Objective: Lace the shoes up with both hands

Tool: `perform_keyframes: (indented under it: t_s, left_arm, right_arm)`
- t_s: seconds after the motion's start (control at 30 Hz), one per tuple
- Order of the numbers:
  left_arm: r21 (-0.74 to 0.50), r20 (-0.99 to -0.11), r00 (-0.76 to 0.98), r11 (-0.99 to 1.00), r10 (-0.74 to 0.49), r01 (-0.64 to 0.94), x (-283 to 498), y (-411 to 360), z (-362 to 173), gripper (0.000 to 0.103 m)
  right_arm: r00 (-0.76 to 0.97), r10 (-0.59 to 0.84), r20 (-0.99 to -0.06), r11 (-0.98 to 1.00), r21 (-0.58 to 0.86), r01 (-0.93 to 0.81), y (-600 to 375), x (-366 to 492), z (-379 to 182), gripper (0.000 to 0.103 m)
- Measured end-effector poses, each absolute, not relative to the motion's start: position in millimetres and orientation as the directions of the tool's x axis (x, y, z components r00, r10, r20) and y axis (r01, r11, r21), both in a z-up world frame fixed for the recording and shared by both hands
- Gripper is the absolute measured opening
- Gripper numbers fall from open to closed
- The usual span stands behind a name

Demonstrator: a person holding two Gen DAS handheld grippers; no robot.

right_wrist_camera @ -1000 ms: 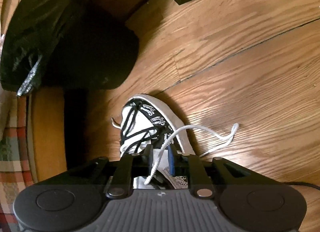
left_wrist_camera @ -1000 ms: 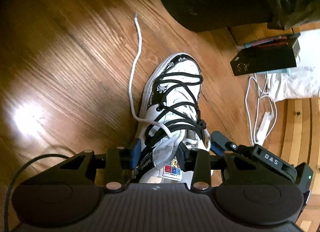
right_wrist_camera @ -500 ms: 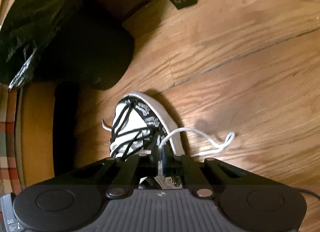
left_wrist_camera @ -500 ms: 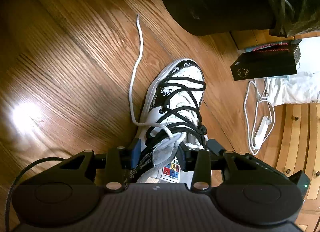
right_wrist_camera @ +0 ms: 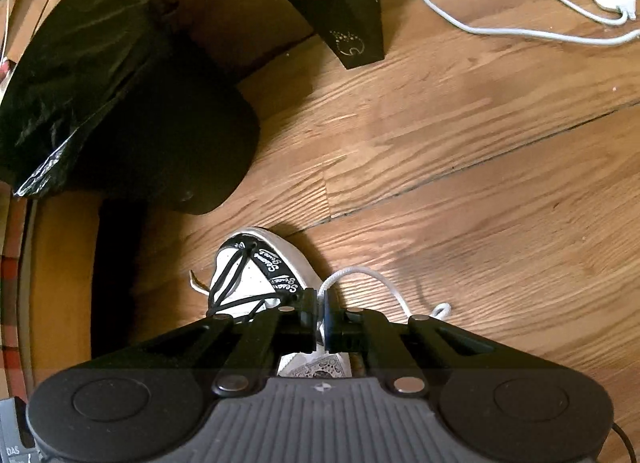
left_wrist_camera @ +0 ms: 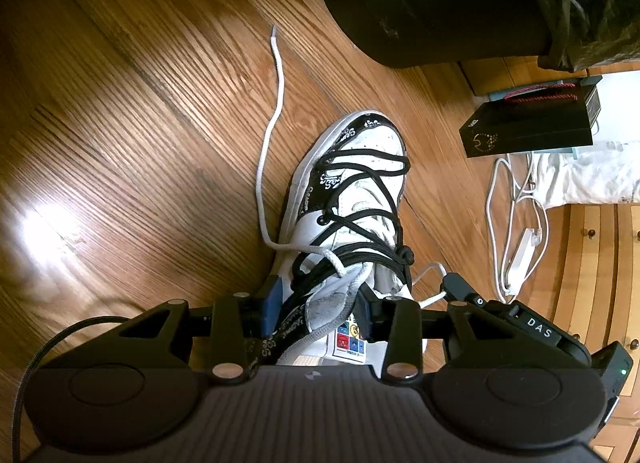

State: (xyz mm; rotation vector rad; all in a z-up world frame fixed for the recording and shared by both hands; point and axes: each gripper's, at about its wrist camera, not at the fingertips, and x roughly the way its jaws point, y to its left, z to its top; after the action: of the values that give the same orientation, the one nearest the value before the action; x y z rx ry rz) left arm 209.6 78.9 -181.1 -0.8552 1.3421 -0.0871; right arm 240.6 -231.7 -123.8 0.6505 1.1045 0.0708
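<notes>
A white leather high-top shoe (left_wrist_camera: 352,199) with black printed trim is stood on the grained wooden plank floor (left_wrist_camera: 140,135), toe pointed away. Thin black cord laces (left_wrist_camera: 368,183) are crossed over its perforated vamp. The padded tongue (left_wrist_camera: 328,303) is clamped between the blue-padded fingers of the left gripper (left_wrist_camera: 320,309). A round braided white lace (left_wrist_camera: 272,135) is trailed leftward across the floor. In the right wrist view, the white lace's other end (right_wrist_camera: 360,275) is pinched by the right gripper (right_wrist_camera: 321,309), jaws almost touching. A glossy black box (right_wrist_camera: 340,3) and coiled white cables (right_wrist_camera: 500,19) are seen further away
</notes>
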Motion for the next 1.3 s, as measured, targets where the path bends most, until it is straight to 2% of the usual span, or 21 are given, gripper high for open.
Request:
perform_keyframes:
  t_s: [0.17, 0.4, 0.6, 0.8, 0.9, 1.07, 1.13, 1.3]
  left_arm:
    - [-0.589, -0.808, 0.284, 0.701, -0.516, -0.403, 211, 79, -173, 0.041]
    - [-0.595, -0.804, 0.293, 0.695, -0.518, -0.403, 212, 80, -172, 0.041]
    - [-0.612, -0.789, 0.372, 0.674, -0.489, -0.412, 215, 93, -154, 0.043]
    - [-0.634, -0.773, 0.391, 0.607, -0.499, -0.479, 217, 109, -159, 0.043]
    - [-0.642, -0.767, 0.397, 0.601, -0.504, -0.476, 219, 109, -157, 0.043]
    - [-0.650, -0.760, 0.401, 0.596, -0.512, -0.471, 222, 109, -156, 0.043]
    - [-0.651, -0.759, 0.400, 0.593, -0.514, -0.473, 222, 109, -156, 0.043]
    - [-0.651, -0.759, 0.400, 0.596, -0.514, -0.470, 222, 107, -156, 0.043]
  right_arm:
    - [0.501, 0.372, -0.781, 0.827, 0.524, 0.203, -228, 237, -107, 0.004]
    - [0.485, 0.365, -0.795, 0.828, 0.515, 0.222, -236, 229, -111, 0.004]
    - [0.516, 0.351, -0.781, 0.828, 0.517, 0.218, -245, 228, -102, 0.005]
    - [0.506, 0.365, -0.781, 0.812, 0.533, 0.236, -254, 236, -106, 0.012]
    - [0.508, 0.330, -0.796, 0.807, 0.517, 0.286, -263, 237, -114, 0.012]
    - [0.474, 0.369, -0.799, 0.722, 0.568, 0.396, -278, 239, -137, 0.012]
    - [0.469, 0.378, -0.798, 0.696, 0.579, 0.425, -281, 239, -142, 0.017]
    - [0.468, 0.376, -0.800, 0.633, 0.590, 0.501, -283, 237, -161, 0.019]
